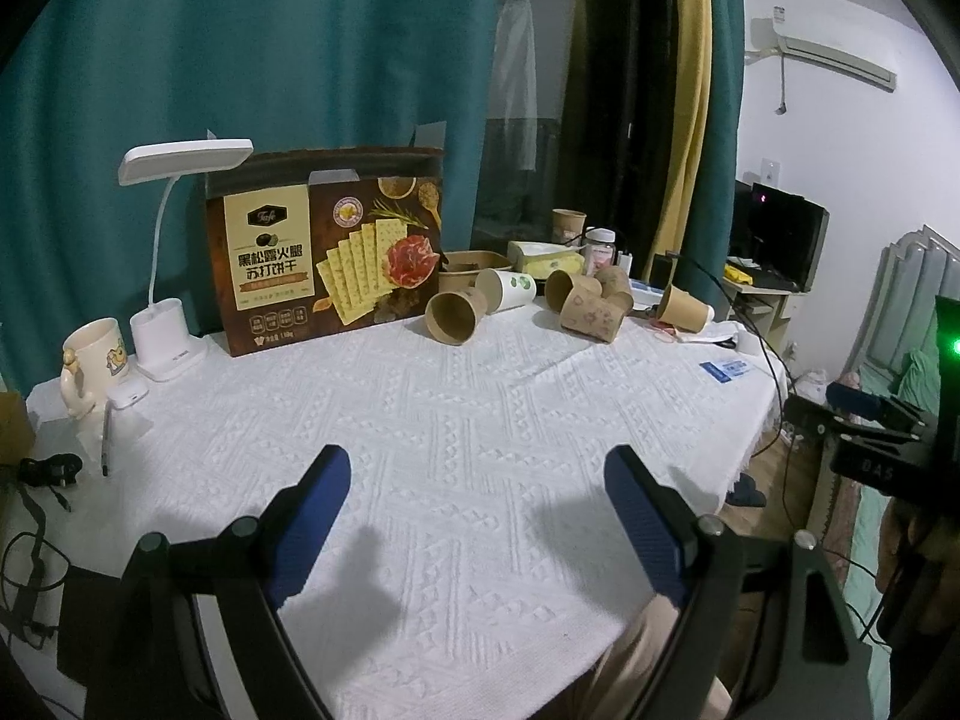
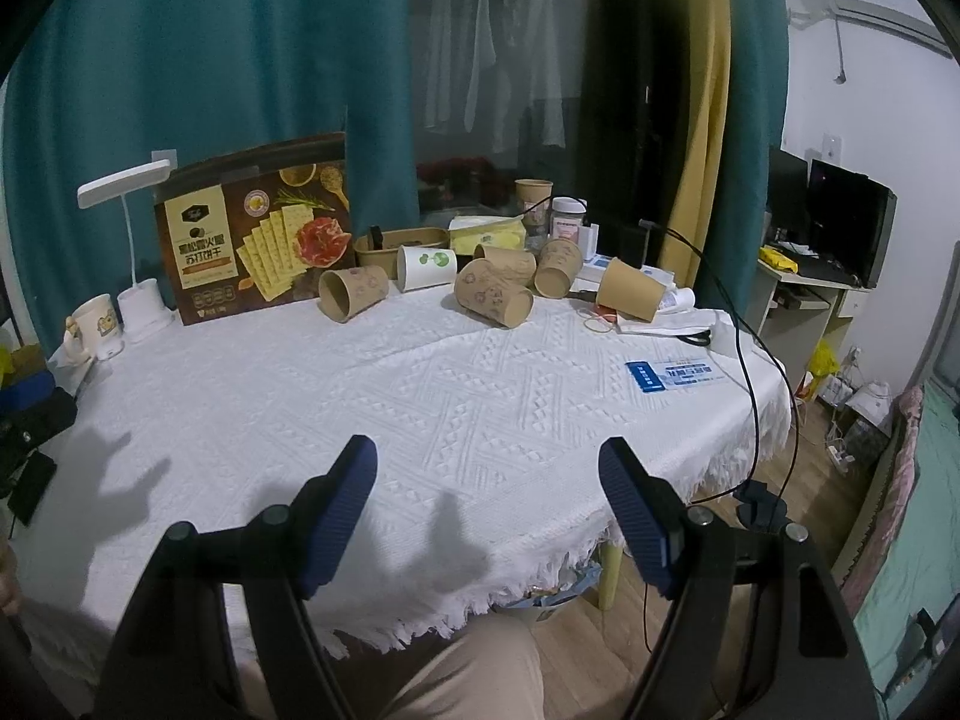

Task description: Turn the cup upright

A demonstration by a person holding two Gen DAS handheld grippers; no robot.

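Observation:
Several paper cups lie on their sides at the far side of the white-clothed table. A brown cup lies with its mouth toward me, also in the right wrist view. A white cup with green print lies behind it. More brown cups lie to the right, and one near the right edge. My left gripper and right gripper are both open and empty over the near part of the table, far from the cups.
A cracker box, a white desk lamp and a cream mug stand at the back left. A brown bowl, tissue pack, jar and upright cup stand behind the cups. A blue card and black cable lie at the right.

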